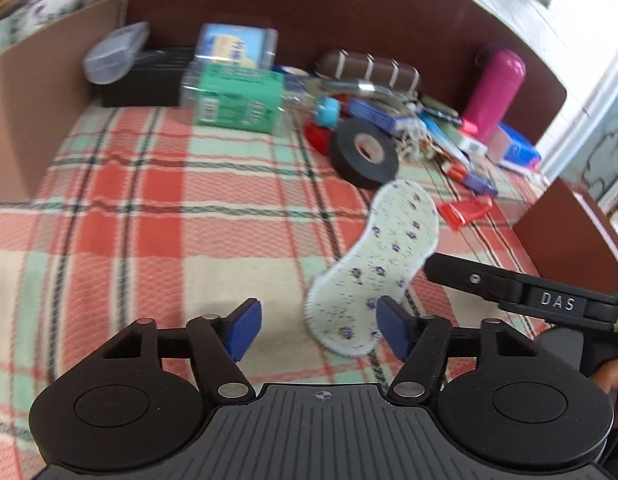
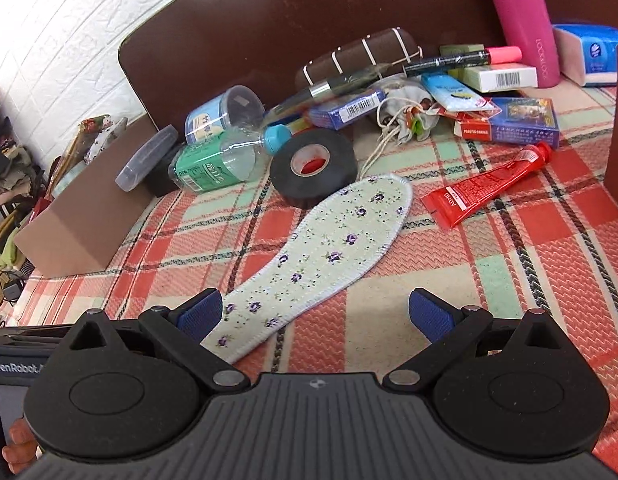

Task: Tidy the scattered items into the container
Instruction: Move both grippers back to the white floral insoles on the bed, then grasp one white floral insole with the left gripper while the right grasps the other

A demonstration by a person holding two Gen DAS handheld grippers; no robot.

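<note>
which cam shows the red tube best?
Right wrist. The red tube lies whole and sharp on the plaid cloth, cap and print visible. Left wrist shows only a small blurred red piece beyond the insole.

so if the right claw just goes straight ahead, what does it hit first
Most likely the floral insole, lying just ahead of the open right claw; beyond it sits the black tape roll. Depth is hard to judge.

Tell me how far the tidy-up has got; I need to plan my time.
Nothing looks put away yet. Neither open gripper, left or right, holds anything; both hover by the floral insole. Left to do: the insole, black tape roll, red tube, green-label bottle, pink flask and the card boxes and small clutter behind, all on the plaid cloth.
</note>
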